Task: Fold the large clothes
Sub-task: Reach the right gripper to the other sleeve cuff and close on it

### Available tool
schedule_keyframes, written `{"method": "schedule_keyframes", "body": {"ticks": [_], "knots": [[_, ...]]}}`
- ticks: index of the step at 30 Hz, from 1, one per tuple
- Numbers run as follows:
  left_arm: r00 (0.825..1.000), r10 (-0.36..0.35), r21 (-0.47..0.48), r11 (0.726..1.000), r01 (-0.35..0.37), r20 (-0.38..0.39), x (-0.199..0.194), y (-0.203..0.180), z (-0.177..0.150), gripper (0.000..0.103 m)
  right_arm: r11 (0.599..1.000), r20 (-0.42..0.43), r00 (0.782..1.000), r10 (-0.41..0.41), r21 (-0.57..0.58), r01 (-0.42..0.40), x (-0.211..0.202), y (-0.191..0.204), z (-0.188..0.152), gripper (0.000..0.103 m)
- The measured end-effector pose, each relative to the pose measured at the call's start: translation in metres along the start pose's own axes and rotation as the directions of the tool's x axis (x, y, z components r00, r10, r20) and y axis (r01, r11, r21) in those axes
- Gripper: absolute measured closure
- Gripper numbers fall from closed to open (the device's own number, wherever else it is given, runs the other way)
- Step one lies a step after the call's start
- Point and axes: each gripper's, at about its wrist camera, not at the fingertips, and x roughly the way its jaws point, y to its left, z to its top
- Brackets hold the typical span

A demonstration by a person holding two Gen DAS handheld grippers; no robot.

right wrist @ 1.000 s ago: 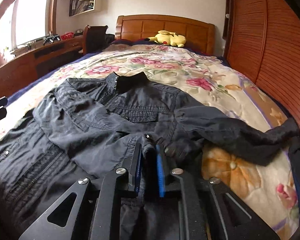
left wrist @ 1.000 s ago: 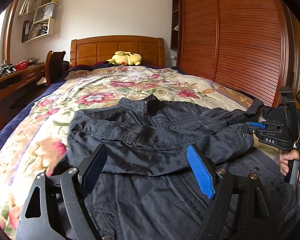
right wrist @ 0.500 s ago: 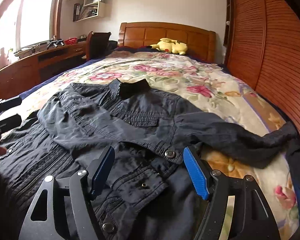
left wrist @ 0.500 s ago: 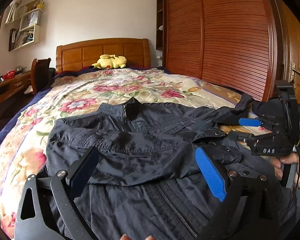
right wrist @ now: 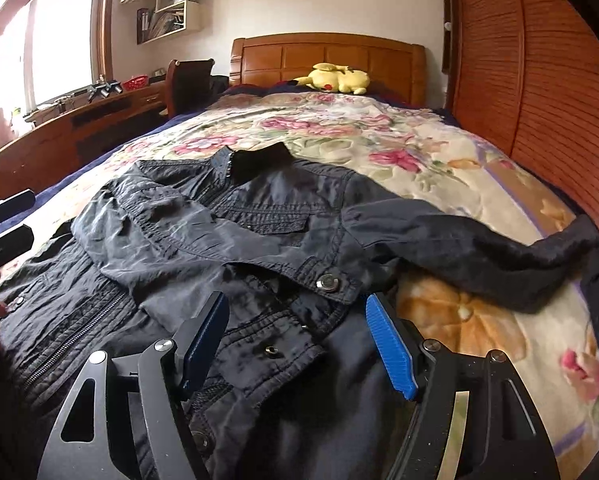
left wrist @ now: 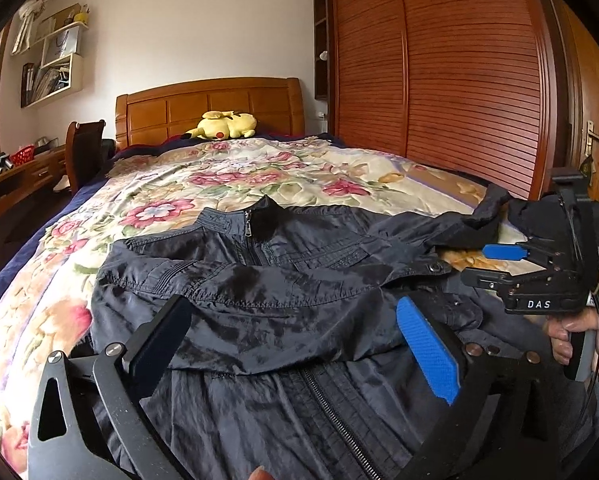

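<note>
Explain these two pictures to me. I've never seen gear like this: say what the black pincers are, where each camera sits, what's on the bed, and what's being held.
A person carries a hand-held two-finger tool in each hand; a camera on each looks forward along its fingers. One picture is from the left tool, the other from the right tool, which the left view also shows from the side. On the floral bedspread lies a dark navy zip-up jacket, one sleeve folded across its chest. A yellow plush toy rests by the wooden headboard. The left tool's jaws are opening; both tools grip nothing.
</note>
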Motion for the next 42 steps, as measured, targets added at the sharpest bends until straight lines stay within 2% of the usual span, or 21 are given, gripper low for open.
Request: {"method": "schedule_keyframes", "body": {"ticks": [10,16,25,32,42], "knots": [[1.000,0.000,0.038,0.999,0.001,-0.027,0.036,-0.009,0.026,0.000,0.996,0.064,0.995,-0.071,0.051,0.068,-0.026,-0.023,0.016,0.030],[0.999,-0.027,0.063,0.998,0.029,-0.031,0.062,-0.023,0.038,0.000,0.989,0.070,0.986,-0.149,0.025,0.147,-0.029,-0.044,0.026,0.030],[0.997,-0.073,0.093,0.993,0.076,-0.033,0.096,-0.048,0.054,0.000,0.978,0.025,0.978,-0.206,0.035,0.205,0.002,-0.095,0.052,0.030],[0.993,-0.102,0.118,0.987,0.108,-0.058,0.114,-0.061,0.046,0.000,0.961,-0.022,0.966,-0.259,0.091,0.260,0.032,-0.135,0.074,0.030],[0.989,-0.124,0.057,0.990,0.129,-0.086,0.125,-0.050,0.039,0.000,0.918,-0.115,0.924,-0.366,0.120,0.379,0.076,-0.186,0.100,0.030]]}}
